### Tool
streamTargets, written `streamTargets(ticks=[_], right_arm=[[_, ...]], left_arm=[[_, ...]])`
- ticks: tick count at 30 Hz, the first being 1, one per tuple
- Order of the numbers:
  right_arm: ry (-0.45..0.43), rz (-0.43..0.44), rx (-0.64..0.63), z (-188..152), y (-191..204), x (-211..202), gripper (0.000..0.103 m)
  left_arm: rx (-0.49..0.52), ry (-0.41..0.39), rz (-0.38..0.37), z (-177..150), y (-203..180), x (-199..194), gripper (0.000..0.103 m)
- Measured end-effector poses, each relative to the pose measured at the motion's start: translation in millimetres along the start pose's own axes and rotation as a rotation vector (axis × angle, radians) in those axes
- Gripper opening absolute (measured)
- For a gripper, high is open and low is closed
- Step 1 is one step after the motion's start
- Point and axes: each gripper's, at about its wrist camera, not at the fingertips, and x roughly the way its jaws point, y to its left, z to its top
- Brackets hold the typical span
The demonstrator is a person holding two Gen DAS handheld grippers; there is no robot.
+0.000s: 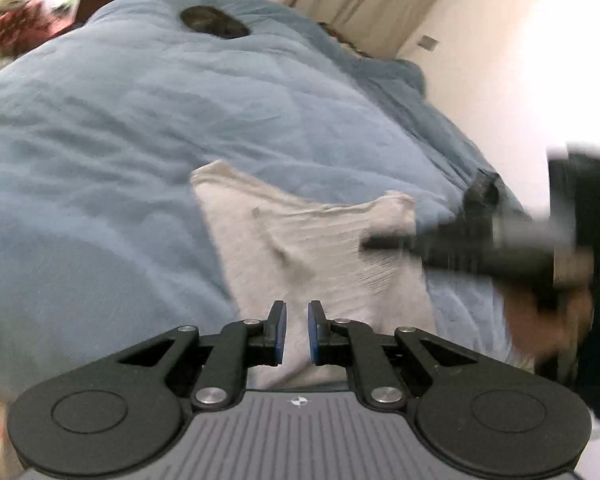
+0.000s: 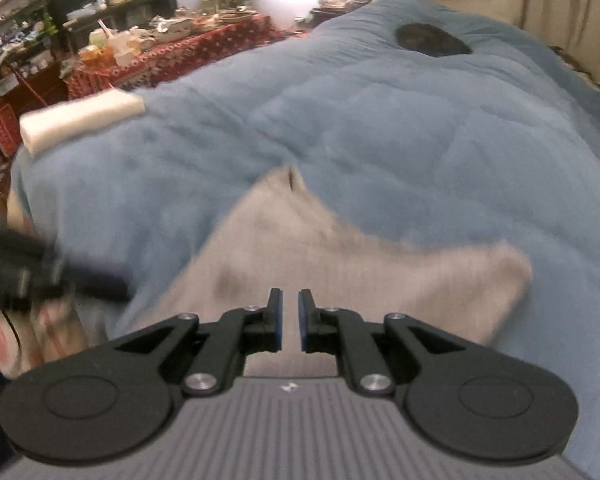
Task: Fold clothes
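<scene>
Grey garment [image 1: 312, 240] on blue blanket [image 1: 140, 120]; no legible writing.

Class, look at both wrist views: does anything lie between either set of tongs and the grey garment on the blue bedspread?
Nothing visible does. The grey garment lies on the blue bedspread directly ahead of the left tongs and right tongs, both slightly open with nothing in them. The white folded cloth and dark patch lie well off.

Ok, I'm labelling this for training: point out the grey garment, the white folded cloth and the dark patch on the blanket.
grey garment [image 2: 340, 276], right wrist view, its middle.
white folded cloth [image 2: 80, 118], right wrist view, top face.
dark patch [image 1: 214, 22], left wrist view, its centre.
</scene>
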Motion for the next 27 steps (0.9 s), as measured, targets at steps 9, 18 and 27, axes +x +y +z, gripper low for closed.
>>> streamTargets(ticks=[9, 18, 27], right_arm=[[-0.101, -0.041, 0.174, -73.0, 23.3, -3.1, 0.011], [-0.153, -0.073, 0.192, -86.0, 39.8, -36.2, 0.032], [-0.160, -0.206, 0.284, -79.5, 5.9, -64.3, 0.087]], left_arm=[[0.139, 0.152, 0.084, -37.2, -22.8, 55.4, 0.011], [0.040, 0.117, 0.046, -28.1, -6.8, 12.3, 0.011], [-0.026, 0.108, 0.108, -16.9, 9.7, -2.8, 0.042]])
